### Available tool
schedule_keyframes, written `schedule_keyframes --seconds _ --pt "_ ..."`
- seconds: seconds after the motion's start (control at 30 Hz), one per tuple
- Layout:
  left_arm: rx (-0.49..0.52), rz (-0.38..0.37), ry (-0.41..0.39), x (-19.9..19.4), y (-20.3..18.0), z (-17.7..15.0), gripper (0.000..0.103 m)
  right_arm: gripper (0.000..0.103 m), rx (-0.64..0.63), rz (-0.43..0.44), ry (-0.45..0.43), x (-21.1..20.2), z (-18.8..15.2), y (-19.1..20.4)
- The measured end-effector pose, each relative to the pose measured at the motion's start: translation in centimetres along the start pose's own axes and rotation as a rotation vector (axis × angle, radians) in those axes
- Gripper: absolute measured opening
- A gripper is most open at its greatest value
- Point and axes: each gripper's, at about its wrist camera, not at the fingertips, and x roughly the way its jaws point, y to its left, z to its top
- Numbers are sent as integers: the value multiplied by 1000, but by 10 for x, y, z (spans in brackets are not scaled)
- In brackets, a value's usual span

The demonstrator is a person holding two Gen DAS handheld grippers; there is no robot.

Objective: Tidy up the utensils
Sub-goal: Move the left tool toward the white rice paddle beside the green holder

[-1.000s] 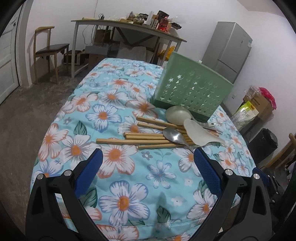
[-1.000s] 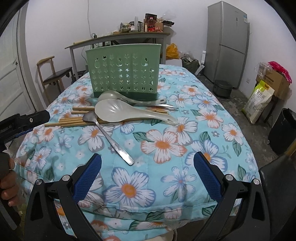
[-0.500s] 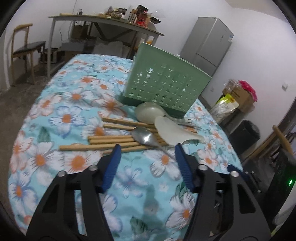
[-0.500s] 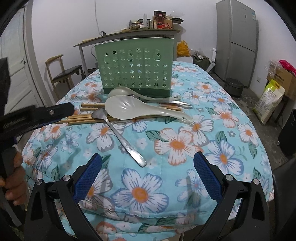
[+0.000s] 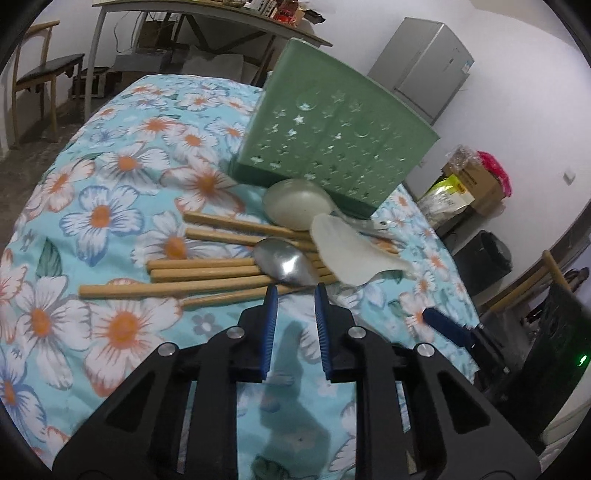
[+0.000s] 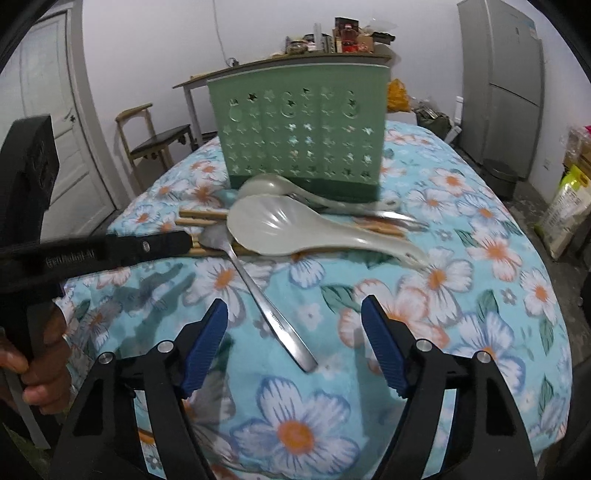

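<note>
A green perforated utensil holder (image 5: 332, 147) (image 6: 299, 136) stands on the floral cloth. In front of it lie several wooden chopsticks (image 5: 203, 266), a metal spoon (image 5: 284, 262) (image 6: 258, 295), a white rice paddle (image 6: 295, 229) and a pale ladle (image 5: 295, 203). My left gripper (image 5: 295, 291) hovers just short of the spoon's bowl and the nearest chopsticks. Its jaws are closing, a narrow gap remains, and nothing is between them. My right gripper (image 6: 293, 306) is closing too. The spoon's handle lies between its wide-apart pads, untouched.
The floral cloth (image 6: 461, 295) drops off at the near edge. A grey fridge (image 6: 498, 74), a cluttered table (image 5: 203, 18), a wooden chair (image 6: 155, 136), a dark bin (image 5: 484, 258) and boxes stand around. A person's hand (image 6: 37, 369) holds the left gripper's handle.
The left gripper's jaws went from wide to nearly together while it came closer to the spoon and chopsticks. The right gripper moved in over the spoon's handle and its jaws narrowed slightly.
</note>
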Motion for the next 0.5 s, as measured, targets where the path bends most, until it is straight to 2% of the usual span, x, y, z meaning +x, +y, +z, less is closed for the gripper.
schedule_keyframes --seconds 0.17,0.33,0.37,0.5 --pt "-20 16 12 0 4 -1 21 73 6 1 -7 0 2 -2" --pt "-48 12 6 4 5 14 37 73 29 -12 8 -2 -3 -11" --pt "-45 12 1 5 5 18 44 73 37 -12 11 -2 -3 -13" --pt "-44 22 1 11 5 30 49 73 56 -10 4 -8 -1 -15"
